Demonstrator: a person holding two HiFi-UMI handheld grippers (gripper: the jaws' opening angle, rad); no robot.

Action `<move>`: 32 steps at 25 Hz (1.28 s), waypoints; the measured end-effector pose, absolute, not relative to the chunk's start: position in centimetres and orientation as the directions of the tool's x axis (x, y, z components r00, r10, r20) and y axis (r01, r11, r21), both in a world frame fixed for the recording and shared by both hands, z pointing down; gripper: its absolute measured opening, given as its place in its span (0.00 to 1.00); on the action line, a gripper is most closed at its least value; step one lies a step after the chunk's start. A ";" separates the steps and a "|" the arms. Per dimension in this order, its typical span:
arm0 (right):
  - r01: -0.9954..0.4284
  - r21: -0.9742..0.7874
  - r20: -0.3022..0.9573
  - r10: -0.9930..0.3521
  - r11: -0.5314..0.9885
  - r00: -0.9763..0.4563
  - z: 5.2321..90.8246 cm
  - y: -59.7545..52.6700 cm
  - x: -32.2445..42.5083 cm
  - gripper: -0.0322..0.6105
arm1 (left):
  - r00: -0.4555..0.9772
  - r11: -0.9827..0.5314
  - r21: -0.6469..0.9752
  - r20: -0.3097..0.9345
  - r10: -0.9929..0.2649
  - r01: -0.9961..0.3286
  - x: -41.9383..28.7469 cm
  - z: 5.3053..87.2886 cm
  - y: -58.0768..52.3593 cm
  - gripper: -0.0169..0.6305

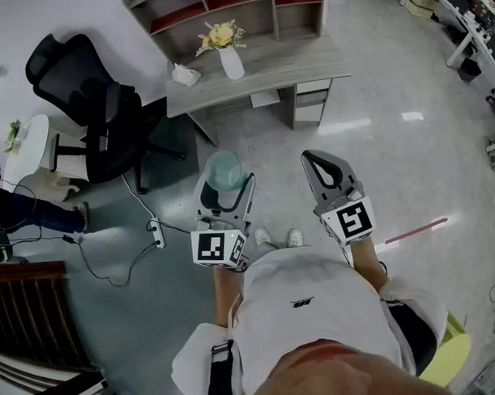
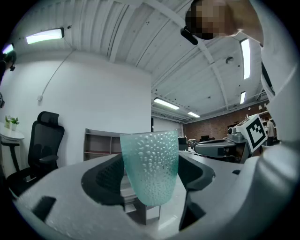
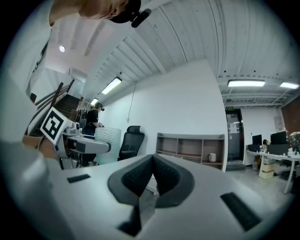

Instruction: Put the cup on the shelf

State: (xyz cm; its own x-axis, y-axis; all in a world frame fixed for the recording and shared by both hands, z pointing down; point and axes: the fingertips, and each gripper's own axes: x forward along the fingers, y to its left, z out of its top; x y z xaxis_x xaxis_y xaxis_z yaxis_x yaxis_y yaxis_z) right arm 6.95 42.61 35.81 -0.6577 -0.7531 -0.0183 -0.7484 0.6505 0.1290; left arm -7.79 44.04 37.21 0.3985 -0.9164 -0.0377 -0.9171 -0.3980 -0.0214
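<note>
A translucent teal cup (image 1: 225,171) with a bumpy surface stands upright between the jaws of my left gripper (image 1: 224,188), which is shut on it at a wide spread. In the left gripper view the cup (image 2: 151,166) fills the gap between the dark pads (image 2: 101,183). My right gripper (image 1: 313,159) hangs beside it on the right, jaws shut and holding nothing; its pads (image 3: 140,176) meet in the right gripper view. The grey shelf (image 1: 224,3) sits on top of the desk (image 1: 259,67) ahead and also shows as the shelf (image 3: 190,147).
A white vase of flowers (image 1: 229,55) and a crumpled tissue (image 1: 185,74) stand on the desk. A black office chair (image 1: 98,109) is to the left, and a power strip (image 1: 156,232) with cables lies on the floor. A white mug (image 3: 212,157) sits in the shelf.
</note>
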 end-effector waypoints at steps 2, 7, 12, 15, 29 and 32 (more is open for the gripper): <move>-0.752 0.122 -0.022 -0.755 0.648 -0.655 35.7 42.2 7.1 0.09 | 0.394 -0.394 -0.023 -0.040 -0.918 -0.919 -7.7 37.1 43.7 0.60; -0.755 0.100 -0.029 -0.757 0.648 -0.653 36.3 41.5 8.0 0.09 | 0.388 -0.387 -0.034 -0.041 -0.921 -0.921 -7.0 36.9 43.3 0.60; -0.748 0.102 -0.032 -0.750 0.656 -0.661 36.5 41.1 8.1 0.09 | 0.391 -0.389 -0.051 -0.043 -0.919 -0.920 -6.4 37.0 42.7 0.60; -0.745 0.103 -0.029 -0.746 0.659 -0.665 36.4 40.7 8.0 0.09 | 0.391 -0.389 -0.056 -0.044 -0.919 -0.920 -6.3 37.0 42.1 0.60; -0.745 0.099 -0.030 -0.747 0.659 -0.665 36.7 34.6 6.6 0.09 | 0.399 -0.395 -0.076 -0.047 -0.916 -0.915 -7.2 37.3 35.8 0.60; -0.743 0.105 -0.027 -0.745 0.661 -0.666 36.7 32.6 5.9 0.09 | 0.399 -0.395 -0.074 -0.047 -0.916 -0.916 -7.9 37.2 33.8 0.60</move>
